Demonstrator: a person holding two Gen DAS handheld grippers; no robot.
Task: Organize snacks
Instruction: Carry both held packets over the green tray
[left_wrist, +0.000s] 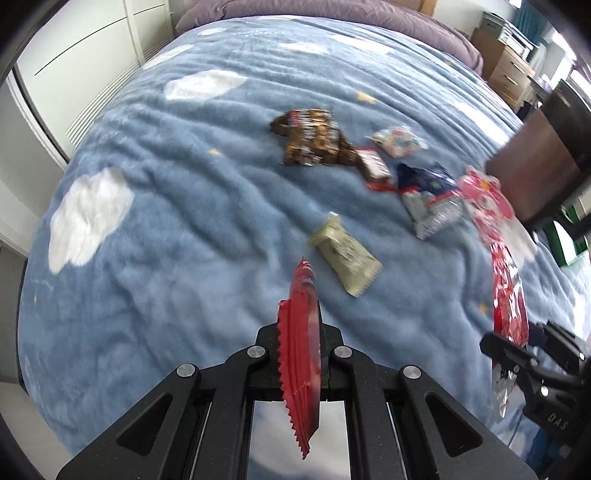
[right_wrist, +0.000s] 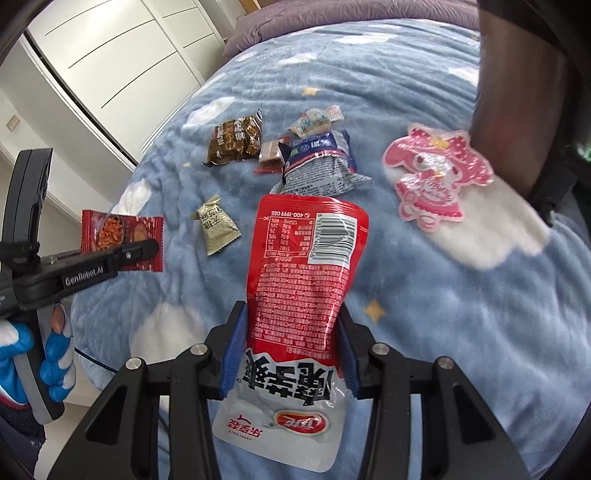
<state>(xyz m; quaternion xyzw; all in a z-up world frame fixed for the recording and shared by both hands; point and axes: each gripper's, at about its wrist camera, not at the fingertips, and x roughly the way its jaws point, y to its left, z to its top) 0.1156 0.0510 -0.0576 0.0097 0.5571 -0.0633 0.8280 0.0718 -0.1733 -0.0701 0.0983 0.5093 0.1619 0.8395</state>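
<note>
Bed (right_wrist: 443, 314); red pouch (right_wrist: 303, 280) between right gripper (right_wrist: 291, 354) fingers

Bright even daylight, soft faint shadows, strong fisheye bending and dark vignette at the edges, motion blur on the snacks (left_wrist: 369, 173) in the left view, glare on the red pouch (right_wrist: 303, 280).

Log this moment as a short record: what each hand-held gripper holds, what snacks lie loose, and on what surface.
left hand-held gripper: shut on small red packet
right hand-held gripper: shut on large red pouch
surface: blue cloud blanket
loose snacks: brown packet, beige packet, blue-and-silver bag, pink character pack
both held items: lifted above the blanket
</note>
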